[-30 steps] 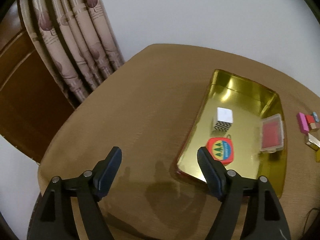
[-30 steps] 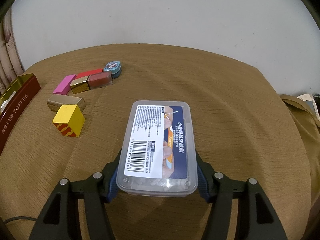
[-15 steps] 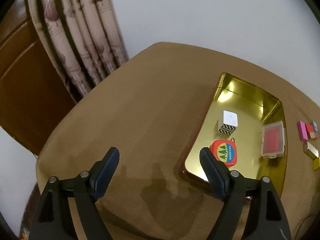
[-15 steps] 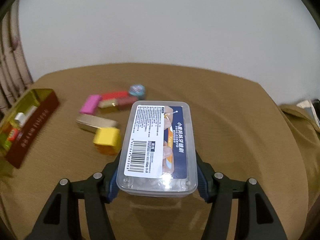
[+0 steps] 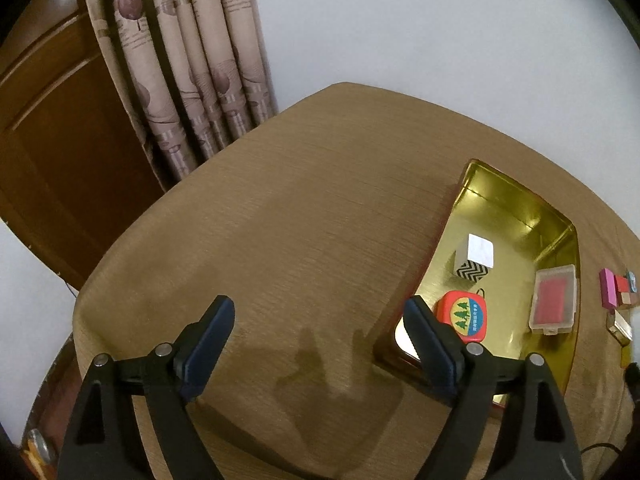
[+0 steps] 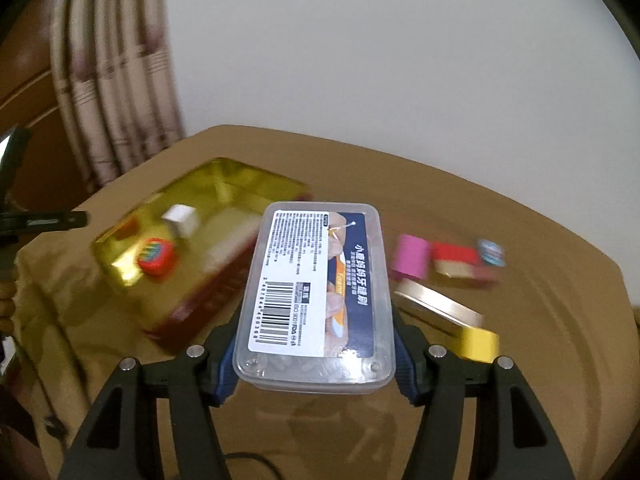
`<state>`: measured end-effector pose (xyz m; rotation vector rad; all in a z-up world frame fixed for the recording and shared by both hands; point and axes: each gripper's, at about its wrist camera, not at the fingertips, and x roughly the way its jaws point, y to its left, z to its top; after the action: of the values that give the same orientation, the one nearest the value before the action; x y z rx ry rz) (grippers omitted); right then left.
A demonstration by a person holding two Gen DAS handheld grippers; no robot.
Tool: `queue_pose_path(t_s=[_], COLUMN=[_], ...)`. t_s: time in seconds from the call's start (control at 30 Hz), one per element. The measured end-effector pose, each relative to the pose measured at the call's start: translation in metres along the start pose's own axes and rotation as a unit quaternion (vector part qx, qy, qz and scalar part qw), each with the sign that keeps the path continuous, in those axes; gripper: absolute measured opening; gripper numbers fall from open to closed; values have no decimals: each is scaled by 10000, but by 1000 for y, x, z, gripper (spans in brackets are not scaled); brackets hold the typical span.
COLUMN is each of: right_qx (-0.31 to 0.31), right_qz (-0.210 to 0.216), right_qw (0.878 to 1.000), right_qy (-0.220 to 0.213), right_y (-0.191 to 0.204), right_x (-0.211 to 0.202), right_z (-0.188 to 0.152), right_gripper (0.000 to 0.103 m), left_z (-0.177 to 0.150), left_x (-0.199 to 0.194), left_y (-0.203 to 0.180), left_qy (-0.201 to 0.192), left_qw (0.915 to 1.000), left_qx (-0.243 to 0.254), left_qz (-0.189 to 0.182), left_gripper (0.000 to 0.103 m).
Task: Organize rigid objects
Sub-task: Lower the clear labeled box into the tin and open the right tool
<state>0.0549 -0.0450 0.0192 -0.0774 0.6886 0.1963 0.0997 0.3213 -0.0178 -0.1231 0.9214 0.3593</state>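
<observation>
The right gripper (image 6: 316,356), clamping the clear plastic box (image 6: 316,300), has swung toward the gold tin (image 6: 224,184), likely its destination, while the empty left gripper (image 5: 320,328) is opening wider.

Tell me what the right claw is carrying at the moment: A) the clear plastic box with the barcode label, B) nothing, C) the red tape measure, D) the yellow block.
A: in the right wrist view, the right claw has its pads pressed on both sides of the clear plastic box, while the red tape measure lies in the gold tin and the yellow block sits on the table.
</observation>
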Motion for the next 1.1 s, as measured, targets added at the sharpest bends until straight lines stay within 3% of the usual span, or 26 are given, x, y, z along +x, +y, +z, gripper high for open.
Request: queue_pose_path(t_s=[0.23,0.43,0.73,1.1], right_qx=[-617,-900,-1104,-1121], right_qz=[364,580,434,349], right_qw=[9974,9936,9904,9895], right_qy=[68,357,707,846], right_y=[68,104,118,122], right_x=[25,52,87,111], right_z=[32,40,38,36], right_gripper=[63,63,63,63], left_z=[1,2,2,2], left_x=[2,2,2,3], left_y=[4,5,3,-1], left_qy=[40,40,34,34], left_qw=[10000,10000,10000,9999], left_qx=[-68,-54,-19,36], left_qz=[-32,-48,-68,-127], left_gripper=[84,85,86,86])
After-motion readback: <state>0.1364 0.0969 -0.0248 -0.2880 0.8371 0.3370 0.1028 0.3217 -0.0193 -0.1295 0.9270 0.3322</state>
